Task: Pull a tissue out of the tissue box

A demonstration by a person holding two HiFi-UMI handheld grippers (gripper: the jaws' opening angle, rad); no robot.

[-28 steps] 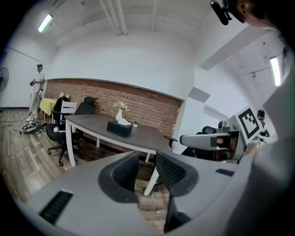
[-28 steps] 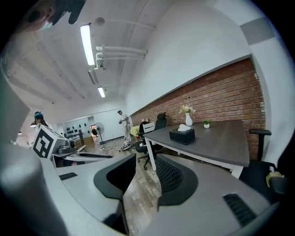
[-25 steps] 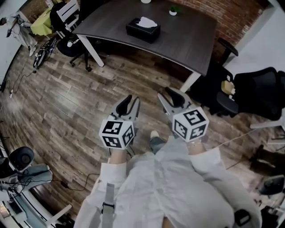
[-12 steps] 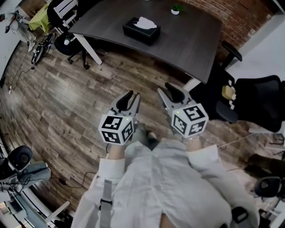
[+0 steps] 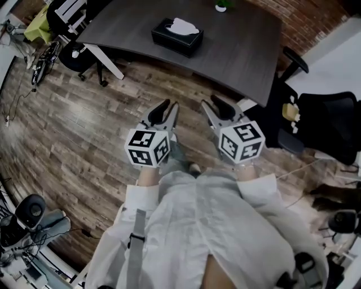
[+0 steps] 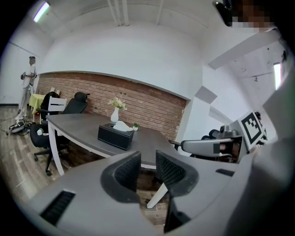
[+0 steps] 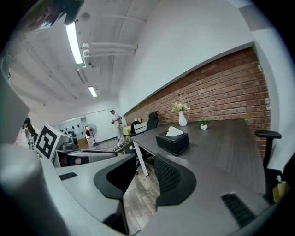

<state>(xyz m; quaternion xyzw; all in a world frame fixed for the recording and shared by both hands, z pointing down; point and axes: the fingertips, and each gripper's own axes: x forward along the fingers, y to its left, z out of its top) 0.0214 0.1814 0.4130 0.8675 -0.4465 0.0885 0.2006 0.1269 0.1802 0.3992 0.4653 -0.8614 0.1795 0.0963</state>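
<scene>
On the dark desk [image 5: 242,45], well ahead of both grippers, sits the black tissue box [image 5: 176,37], with a white tissue [image 5: 184,25] poking from its top. Over the wooden floor [image 5: 84,124], the left gripper [image 5: 168,108] and right gripper [image 5: 214,105] hover side by side, pointing toward the desk. Both claws are released, jaws apart, with nothing between them.

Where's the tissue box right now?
In the head view the black tissue box sits on the dark table, top centre, with a small potted plant just beyond it to the right.
</scene>
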